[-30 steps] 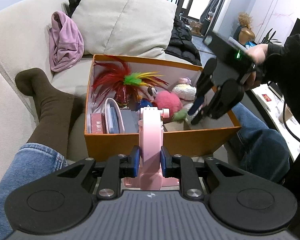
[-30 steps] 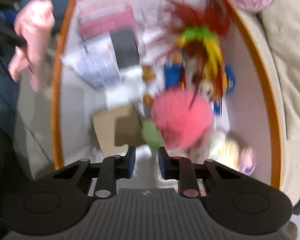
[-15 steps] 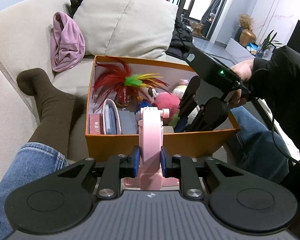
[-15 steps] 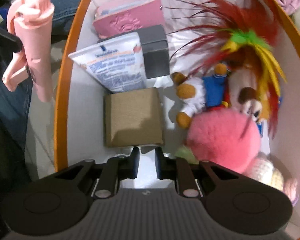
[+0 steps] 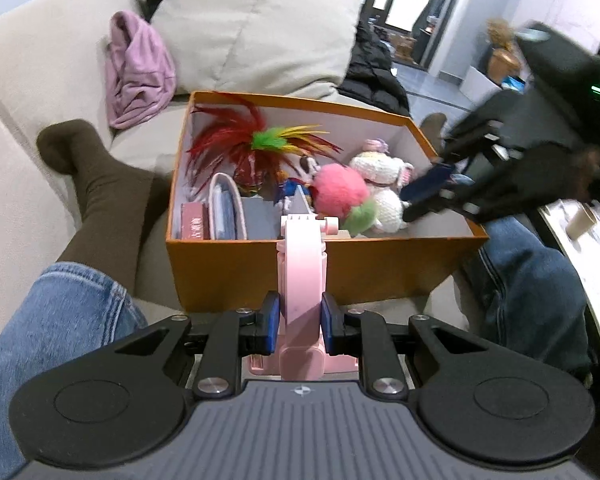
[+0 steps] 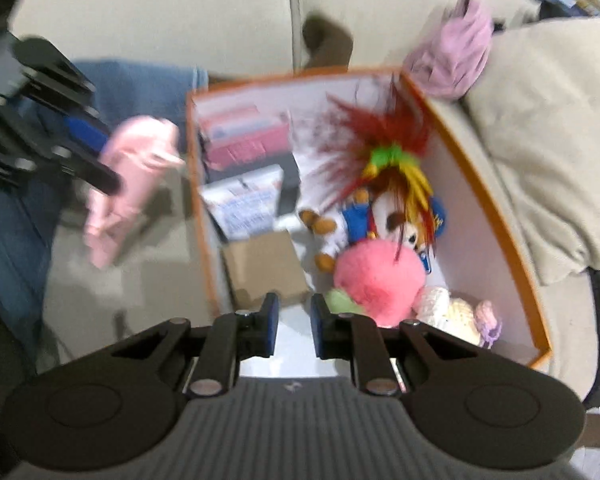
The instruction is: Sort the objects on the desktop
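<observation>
right gripper (image 6: pixel 293 330): pulled up and back out of orange box (image 5: pixel 300 268) since half a second ago, jaws slightly apart, empty (blurred) | left gripper (image 5: pixel 296 326): unchanged, pinching pink folding holder (image 5: pixel 302 276) just outside box's near wall | read: right's drop looks done, pink holder likely next in

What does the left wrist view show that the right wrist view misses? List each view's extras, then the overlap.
Left wrist only: the black jacket behind the box, and the right gripper from outside.
Right wrist only: the cardboard box and the doll's blue outfit.
Both: the orange box, red feathers, pink ball, and the pink holder clamped in the left gripper.
</observation>
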Motion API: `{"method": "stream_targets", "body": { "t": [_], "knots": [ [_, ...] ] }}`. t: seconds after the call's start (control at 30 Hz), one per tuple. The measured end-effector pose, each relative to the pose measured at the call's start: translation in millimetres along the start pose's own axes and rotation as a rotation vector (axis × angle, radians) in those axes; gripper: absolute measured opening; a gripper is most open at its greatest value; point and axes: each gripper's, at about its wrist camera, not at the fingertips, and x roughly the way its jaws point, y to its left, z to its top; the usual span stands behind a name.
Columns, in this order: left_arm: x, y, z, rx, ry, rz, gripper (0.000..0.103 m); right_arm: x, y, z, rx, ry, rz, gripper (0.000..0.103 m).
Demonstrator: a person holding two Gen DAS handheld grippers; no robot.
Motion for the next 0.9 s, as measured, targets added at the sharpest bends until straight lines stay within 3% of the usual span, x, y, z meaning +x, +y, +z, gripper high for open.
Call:
{"method": "stream_targets", "body": {
  "t": [0.27,0.4,0.5,0.7,0.9],
  "knots": [
    [-3,-9,-3,-0.054,0.002,0.020,0.023,-2,57,-10,0.219,-0.169,0.182,0.019],
    [-8,-14,-4,-0.071,-0.011,0.027,0.024,5,75,-12,0.297,-0.224,0.207,0.020],
    [-14,-10,-2,-0.127,-0.028,-0.025,0.023,10,76,-14,0.383,-0.265,0.233,0.024],
    [-18,-8,-2,-0.178,-0.044,-0.049,0.024,2,76,-21,0.499,-0.344,0.244,0.012],
    [-27,-5,7,-0.199,-0.089,-0.107,0.029,-30,86,-5,0.399,-0.390,0.136,0.006]
  ]
}}
